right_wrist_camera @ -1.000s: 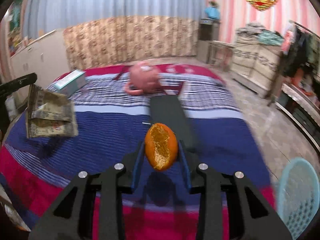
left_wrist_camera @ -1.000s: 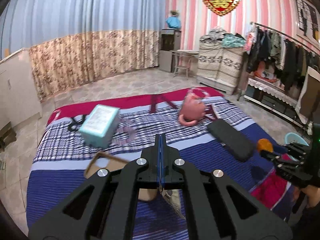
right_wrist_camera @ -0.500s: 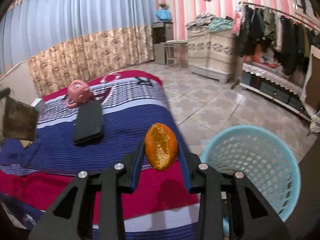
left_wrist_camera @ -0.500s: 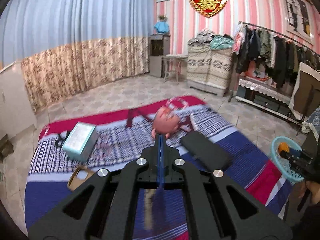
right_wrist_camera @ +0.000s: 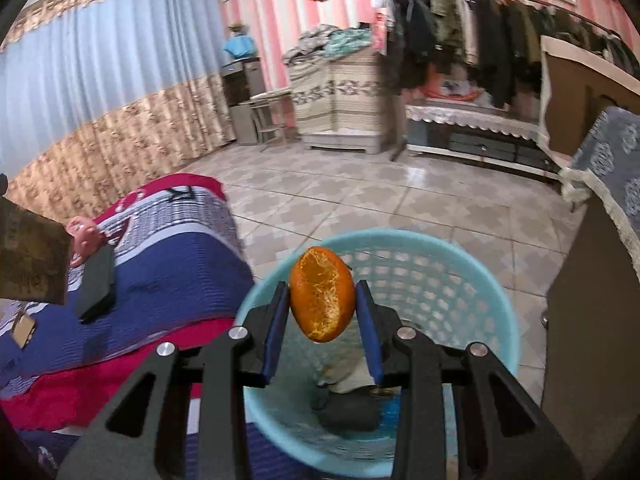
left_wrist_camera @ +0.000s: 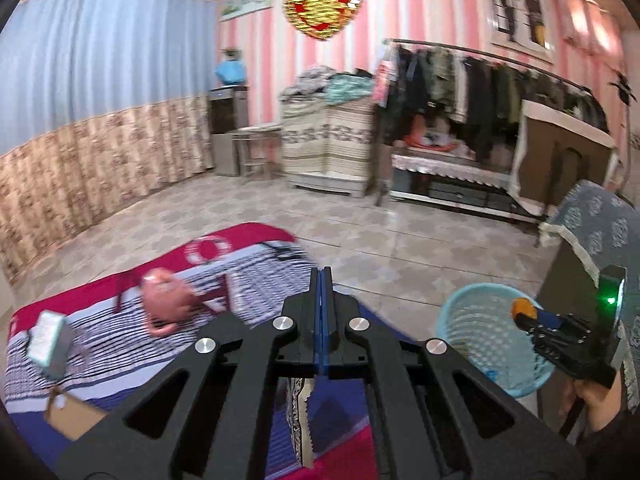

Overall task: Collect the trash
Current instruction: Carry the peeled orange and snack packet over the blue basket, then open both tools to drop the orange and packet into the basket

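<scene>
My right gripper (right_wrist_camera: pixel 322 291) is shut on an orange peel (right_wrist_camera: pixel 322 304) and hangs over the mouth of a light blue mesh basket (right_wrist_camera: pixel 500 304) standing on the floor beside the bed. Some trash (right_wrist_camera: pixel 352 378) lies at the basket's bottom. In the left wrist view the same basket (left_wrist_camera: pixel 472 344) is at the right, with the right gripper (left_wrist_camera: pixel 520 314) and the peel (left_wrist_camera: pixel 525 307) above its rim. My left gripper (left_wrist_camera: pixel 321 276) is shut on a flat printed wrapper (left_wrist_camera: pixel 301 420) that hangs below its jaws over the bed. The right wrist view shows this wrapper (right_wrist_camera: pixel 32 258) at its left edge.
The bed (right_wrist_camera: pixel 168 256) has a blue, red and striped cover carrying a pink rounded object (left_wrist_camera: pixel 164 300), a black case (right_wrist_camera: pixel 98 280), a teal box (left_wrist_camera: pixel 50 338) and a brown phone case (left_wrist_camera: pixel 66 412). A cloth-draped cabinet (right_wrist_camera: pixel 600 280) stands right of the basket. Tiled floor (left_wrist_camera: pixel 380 240) lies beyond.
Both views have swung right, from the bed toward the basket. The right gripper carried the peel off the bed to above the basket. The left gripper followed, still gripping the wrapper.
</scene>
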### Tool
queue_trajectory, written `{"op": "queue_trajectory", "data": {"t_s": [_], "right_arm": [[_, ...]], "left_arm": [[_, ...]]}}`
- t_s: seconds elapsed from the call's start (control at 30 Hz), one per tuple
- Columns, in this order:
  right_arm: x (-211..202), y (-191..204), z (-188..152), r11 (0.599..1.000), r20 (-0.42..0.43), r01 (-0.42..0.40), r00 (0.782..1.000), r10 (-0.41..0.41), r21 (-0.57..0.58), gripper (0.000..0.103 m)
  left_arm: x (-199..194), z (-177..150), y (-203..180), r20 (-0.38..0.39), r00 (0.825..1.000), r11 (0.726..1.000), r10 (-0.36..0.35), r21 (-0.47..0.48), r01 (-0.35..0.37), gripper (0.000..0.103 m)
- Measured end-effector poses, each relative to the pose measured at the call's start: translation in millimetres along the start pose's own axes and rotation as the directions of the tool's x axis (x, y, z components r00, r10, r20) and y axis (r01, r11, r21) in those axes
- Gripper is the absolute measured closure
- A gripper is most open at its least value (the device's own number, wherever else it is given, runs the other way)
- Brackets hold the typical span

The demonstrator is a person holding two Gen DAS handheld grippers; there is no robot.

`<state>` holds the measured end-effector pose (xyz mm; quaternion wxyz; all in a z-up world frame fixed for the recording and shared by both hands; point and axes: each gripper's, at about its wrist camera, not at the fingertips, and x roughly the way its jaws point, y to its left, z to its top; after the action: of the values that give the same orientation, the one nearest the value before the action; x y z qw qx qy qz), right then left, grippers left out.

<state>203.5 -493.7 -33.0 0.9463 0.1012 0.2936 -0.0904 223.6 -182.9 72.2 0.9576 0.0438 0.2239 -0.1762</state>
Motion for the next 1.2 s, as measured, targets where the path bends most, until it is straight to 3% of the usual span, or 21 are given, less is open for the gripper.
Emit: {"op": "queue_trajectory", "data": {"t_s": [0.27,0.47,0.63,0.87,0.9,0.97,1.0,1.03,1.2], "right_arm": [[7.1,-28.8,-1.5,0.998,-0.002,0.034,0.999,-0.034,0.049,0.069],[6.6,-60.7,-6.3,0.992,-0.005,0.071,0.997,-0.071,0.100,0.069],[8.7,-89.7,-11.3,0.981,-0.017,0.087,0.996,-0.085,0.171,0.069],[16.8,-94.5,-10.6,0.981,-0.022,0.101,0.995,-0.099,0.163,0.069],[17.1,-94.3,-11.0,0.982,-0.022,0.102,0.995,-0.099,0.161,0.069],[18.6,-93.2,-11.4,0.981,-0.028,0.108,0.994,-0.104,0.161,0.069],[20.1,-92.5,-11.9,0.981,-0.032,0.108,0.994,-0.104,0.161,0.069],[21.4,-91.1,-12.3,0.981,-0.036,0.107,0.994,-0.103,0.159,0.069],[24.6,-83.2,-12.3,0.984,-0.039,0.105,0.994,-0.100,0.142,0.069]], "left_arm": [[37.4,10.7,-84.4,-0.005,0.992,0.991,-0.123,0.054,0.123,0.103],[70.7,8.4,-140.8,-0.047,0.976,0.975,-0.212,0.053,0.214,0.103],[90.7,-1.9,-175.1,-0.076,0.966,0.965,-0.246,0.079,0.251,0.103],[122.2,-25.9,-186.1,-0.145,0.962,0.966,-0.230,0.086,0.243,0.103],[126.4,-29.4,-184.7,-0.159,0.960,0.966,-0.229,0.085,0.244,0.099],[133.4,-35.7,-180.8,-0.180,0.961,0.969,-0.211,0.089,0.230,0.076],[136.5,-39.3,-177.7,-0.181,0.965,0.973,-0.190,0.094,0.209,0.056],[137.2,-41.5,-177.0,-0.174,0.969,0.976,-0.178,0.097,0.197,0.044],[136.8,-48.8,-162.1,-0.150,0.982,0.984,-0.114,0.116,0.132,0.027]]}}
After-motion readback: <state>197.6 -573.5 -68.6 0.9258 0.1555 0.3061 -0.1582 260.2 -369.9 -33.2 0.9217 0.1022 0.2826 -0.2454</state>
